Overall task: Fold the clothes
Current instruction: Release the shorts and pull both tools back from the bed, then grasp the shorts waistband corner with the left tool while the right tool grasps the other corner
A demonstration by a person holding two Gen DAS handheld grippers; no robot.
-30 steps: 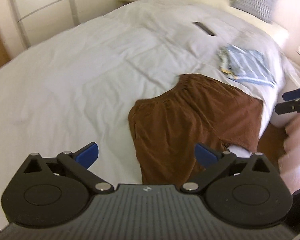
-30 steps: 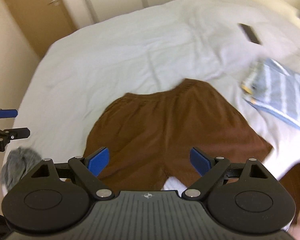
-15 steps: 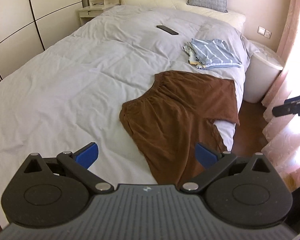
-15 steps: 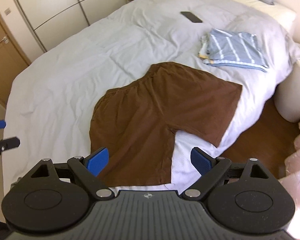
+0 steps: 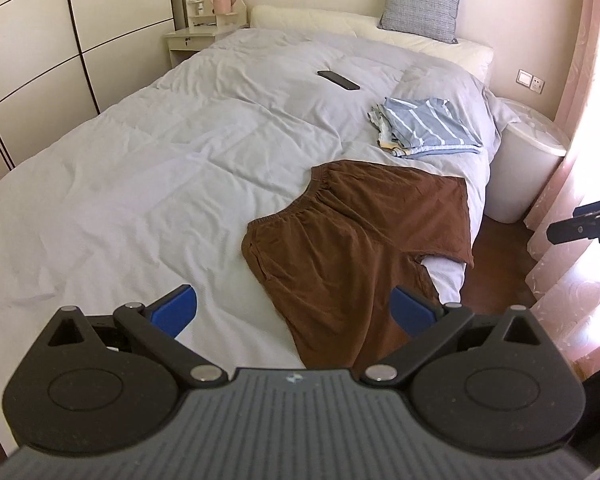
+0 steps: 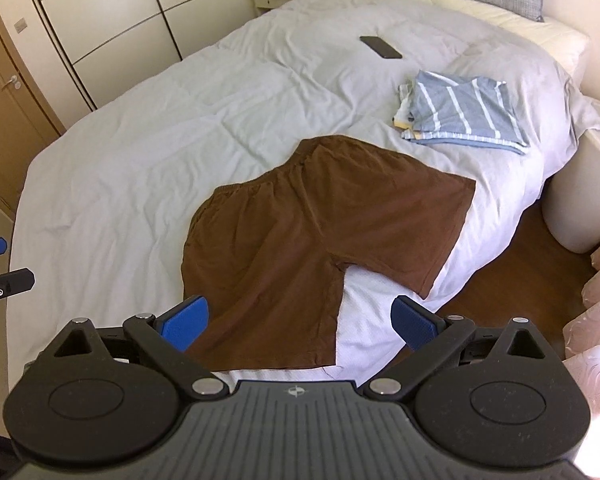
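Brown shorts (image 6: 300,240) spread flat at near edge of bed (image 5: 148,168), unfolded. Left gripper (image 5: 294,308) and right gripper (image 6: 300,318) held above, gaping, empty. Next, probably: descend, pinch one leg, fold across.

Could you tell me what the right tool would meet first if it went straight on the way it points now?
Most likely the flat brown fabric shorts on the white bed; the open right tool aims at their near leg, though depth is unclear.

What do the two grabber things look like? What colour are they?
The left gripper and right gripper look alike: blue fingers on black link arms with silver pins, two round black housings, and a ribbed grey body with a small logo. No sleeves or cables visible.
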